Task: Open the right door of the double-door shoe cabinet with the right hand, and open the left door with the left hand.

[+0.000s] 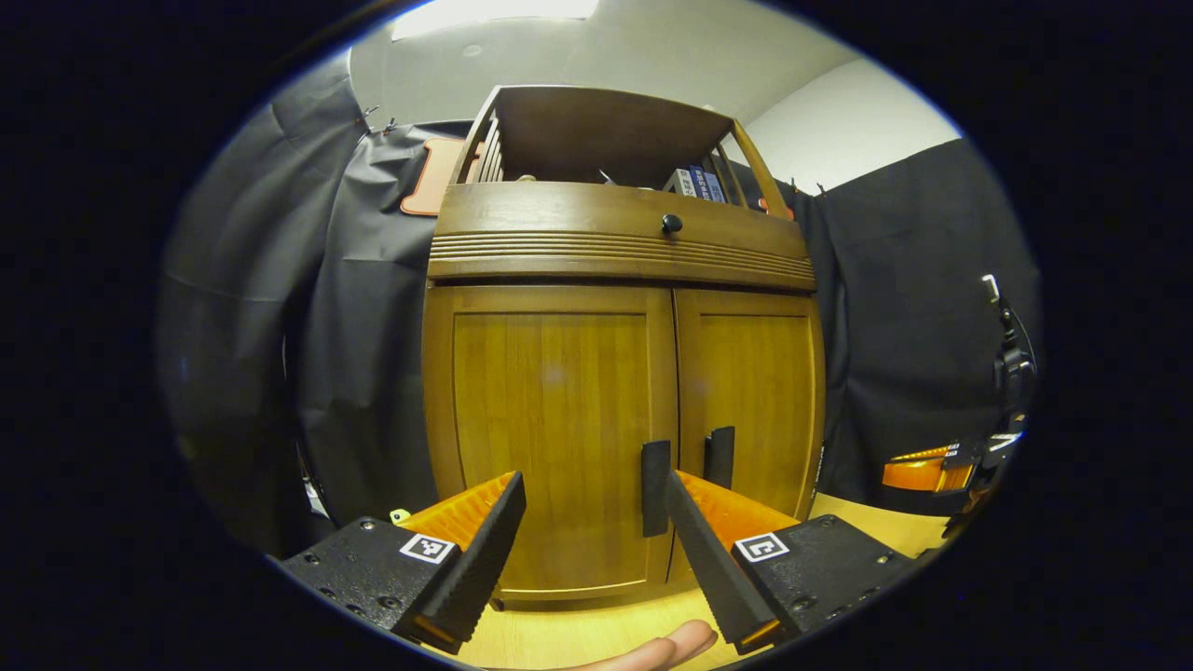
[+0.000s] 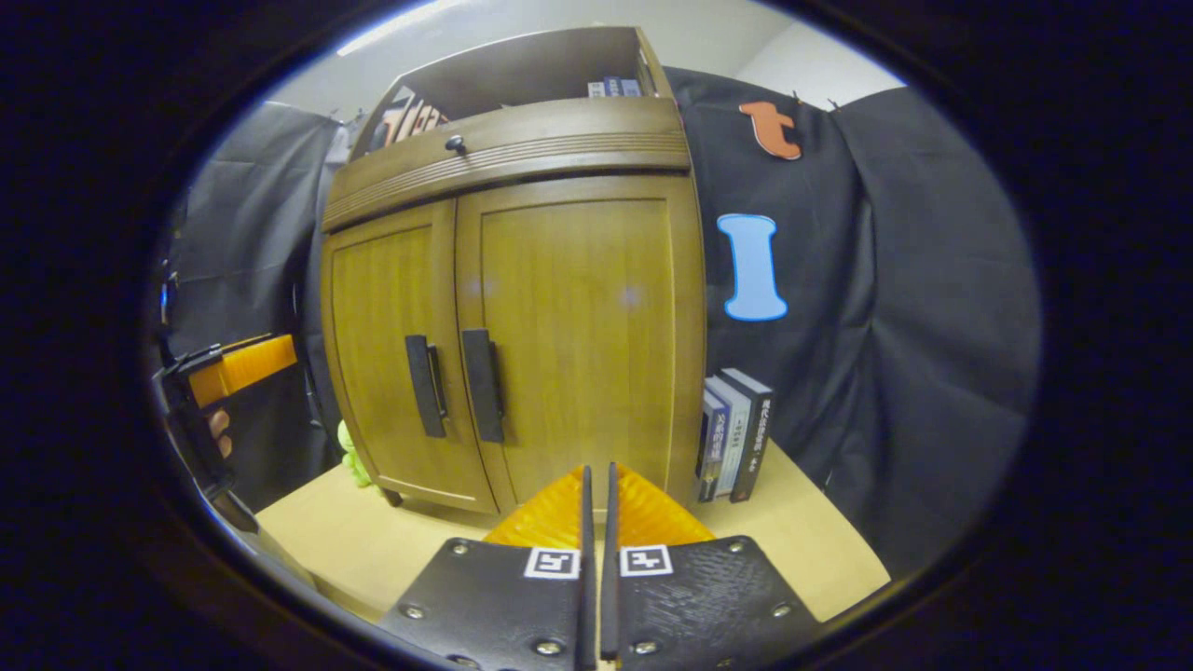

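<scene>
Wooden cabinet (image 2: 522, 308), two closed doors (image 2: 582, 326).

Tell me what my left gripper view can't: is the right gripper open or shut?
Observer: The right gripper is shut and empty, short of the right door's handle.
Operator: Is anything beside the cabinet on that side?
Observer: Yes, a few books stand upright on the table, next to the cabinet's right side.
</scene>
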A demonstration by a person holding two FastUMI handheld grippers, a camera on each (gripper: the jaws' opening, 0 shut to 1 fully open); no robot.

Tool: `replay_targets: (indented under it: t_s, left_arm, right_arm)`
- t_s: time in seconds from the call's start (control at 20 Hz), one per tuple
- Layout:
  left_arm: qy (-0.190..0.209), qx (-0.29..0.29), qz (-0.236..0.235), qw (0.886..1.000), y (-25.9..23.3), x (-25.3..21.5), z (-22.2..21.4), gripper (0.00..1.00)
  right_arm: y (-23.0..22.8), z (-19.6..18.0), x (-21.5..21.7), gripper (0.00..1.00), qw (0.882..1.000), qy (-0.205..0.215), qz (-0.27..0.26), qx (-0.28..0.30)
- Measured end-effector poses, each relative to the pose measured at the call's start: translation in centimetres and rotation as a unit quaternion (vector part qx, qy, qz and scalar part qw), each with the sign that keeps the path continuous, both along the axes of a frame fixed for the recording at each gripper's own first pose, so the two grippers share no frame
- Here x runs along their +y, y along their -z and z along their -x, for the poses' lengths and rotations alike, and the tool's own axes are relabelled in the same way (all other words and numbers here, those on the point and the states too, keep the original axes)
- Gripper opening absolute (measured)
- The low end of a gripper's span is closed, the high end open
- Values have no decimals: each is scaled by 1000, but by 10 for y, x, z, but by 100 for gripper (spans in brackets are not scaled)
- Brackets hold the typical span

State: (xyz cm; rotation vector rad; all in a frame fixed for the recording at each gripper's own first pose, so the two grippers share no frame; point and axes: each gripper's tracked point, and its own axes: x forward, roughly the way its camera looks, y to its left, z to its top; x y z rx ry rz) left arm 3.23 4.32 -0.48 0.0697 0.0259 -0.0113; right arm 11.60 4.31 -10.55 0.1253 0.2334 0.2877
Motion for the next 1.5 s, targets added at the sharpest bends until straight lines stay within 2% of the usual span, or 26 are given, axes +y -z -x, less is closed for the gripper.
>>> replay_targets:
  t_s: [0.1,0.25,0.3,0.35,0.65,0.75,0.85,1.05,1.1,1.15,1.25,1.3,1.35,1.4,1.45,1.5]
  left_arm:
    - [-4,-2,-1,1000,-1,5,0,93]
    - [-8,-4,1,1000,-4,13,-1,92]
    - [-9,-5,3,1000,-4,16,-1,92]
    - [-11,-5,6,1000,-5,19,-2,92]
    - [-20,-3,25,999,-7,38,-7,92]
    - [-24,-2,30,999,-8,44,-8,92]
    - [-25,0,36,999,-7,47,-10,92]
    - [-23,3,44,999,-6,49,-11,92]
    - [-24,3,44,999,-7,50,-12,92]
    - [-24,2,44,999,-7,50,-12,92]
    - [-25,4,43,999,-6,50,-13,92]
    - [-26,4,42,999,-6,50,-13,92]
    - [-27,6,42,999,-4,51,-13,92]
    - [-27,6,43,999,-4,51,-14,92]
    - [-28,6,43,999,-5,51,-13,96]
    - [-29,5,43,999,-5,51,-12,95]
  right_arm:
    - [-3,-6,11,10,1000,-6,9,-8]
    - [-5,-18,33,34,1000,-17,20,-15]
    - [-5,-25,43,46,1000,-18,18,-18]
    - [-6,-34,51,54,1000,-17,16,-21]
    - [-10,-84,103,57,1000,-12,-8,-27]
    - [-12,-97,117,72,999,-15,-7,-34]
    - [-13,-108,131,79,999,-21,-5,-43]
    - [-16,-122,158,75,998,-31,-26,-49]
    - [-15,-127,160,75,998,-20,-34,-45]
    - [-13,-133,169,70,998,-24,-49,-40]
    - [-11,-143,179,43,998,-16,-48,-44]
    - [-10,-136,176,29,998,-15,-25,-52]
    - [-9,-134,173,25,999,-15,-14,-49]
    - [-11,-130,172,25,999,-11,-29,-43]
    - [-13,-123,172,25,999,-15,-38,-34]
    - [-11,-121,170,21,999,-26,-36,-31]
